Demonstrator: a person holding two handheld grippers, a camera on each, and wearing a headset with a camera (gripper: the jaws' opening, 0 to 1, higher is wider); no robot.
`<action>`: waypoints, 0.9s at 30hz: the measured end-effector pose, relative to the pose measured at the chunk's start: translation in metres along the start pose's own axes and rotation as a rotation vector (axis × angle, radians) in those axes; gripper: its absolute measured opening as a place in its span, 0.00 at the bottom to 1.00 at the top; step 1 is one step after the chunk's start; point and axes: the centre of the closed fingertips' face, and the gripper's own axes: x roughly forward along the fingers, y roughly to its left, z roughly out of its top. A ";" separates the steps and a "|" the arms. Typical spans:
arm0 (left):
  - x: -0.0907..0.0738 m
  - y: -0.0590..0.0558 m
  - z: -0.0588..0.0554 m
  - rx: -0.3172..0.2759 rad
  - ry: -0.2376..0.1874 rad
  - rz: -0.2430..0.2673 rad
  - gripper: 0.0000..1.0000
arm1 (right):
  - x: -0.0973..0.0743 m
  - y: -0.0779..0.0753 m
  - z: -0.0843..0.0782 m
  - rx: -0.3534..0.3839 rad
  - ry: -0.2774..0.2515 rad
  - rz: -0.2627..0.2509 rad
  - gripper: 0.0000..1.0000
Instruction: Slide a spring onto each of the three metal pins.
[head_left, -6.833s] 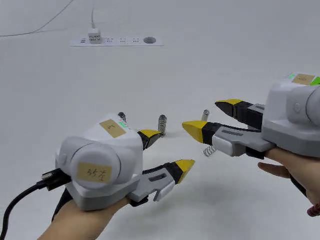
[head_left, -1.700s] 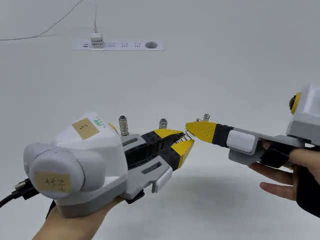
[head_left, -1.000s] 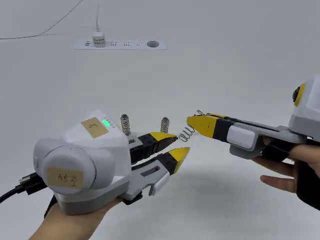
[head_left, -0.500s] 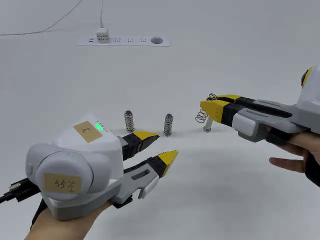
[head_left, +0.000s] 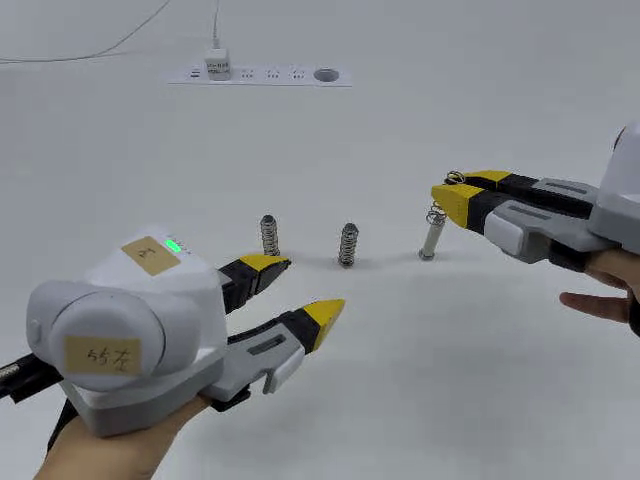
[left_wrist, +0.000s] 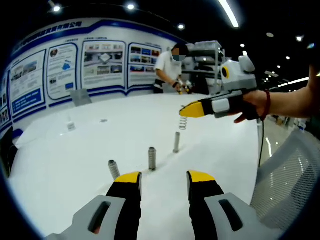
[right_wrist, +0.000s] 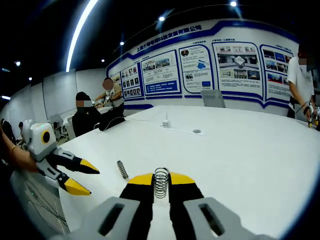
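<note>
Holds the last spring (head_left: 436, 213) pinched between the pressed-together yellow tips of the right gripper (head_left: 447, 196), hanging just over the top of the rightmost pin (head_left: 429, 242) on the white bench (head_left: 420, 380). Had it to the left of that pin, beside its top, half a second ago; now lines it up above, with the coil not yet slid down. From the left gripper view, shows a sliver of gap between the dangling coil and the pin's tip. From the right gripper view, shows the coil standing up between the two closed tips.

Keeps the left gripper (head_left: 297, 288) low and close to the body, jaws spread wide and holding nothing. Had them narrower and right beside the spring a second ago, and closed at the spring during the hand-over before that.

Leaves the left pin (head_left: 269, 235) and the middle pin (head_left: 348, 244) upright in a row with the rightmost one, each already wearing its coil, same as half a second ago. Farther back on the bench, a power strip (head_left: 260, 75) with one plug in it.
</note>
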 end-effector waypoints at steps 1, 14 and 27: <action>0.000 0.001 -0.001 -0.003 0.002 0.004 0.39 | 0.000 -0.001 -0.001 -0.001 0.000 -0.002 0.12; -0.004 0.018 -0.004 -0.036 0.005 0.058 0.50 | 0.009 -0.019 -0.009 -0.021 0.004 -0.060 0.12; -0.004 0.019 -0.010 -0.061 0.015 0.065 0.59 | 0.015 -0.026 -0.018 -0.021 0.027 -0.079 0.12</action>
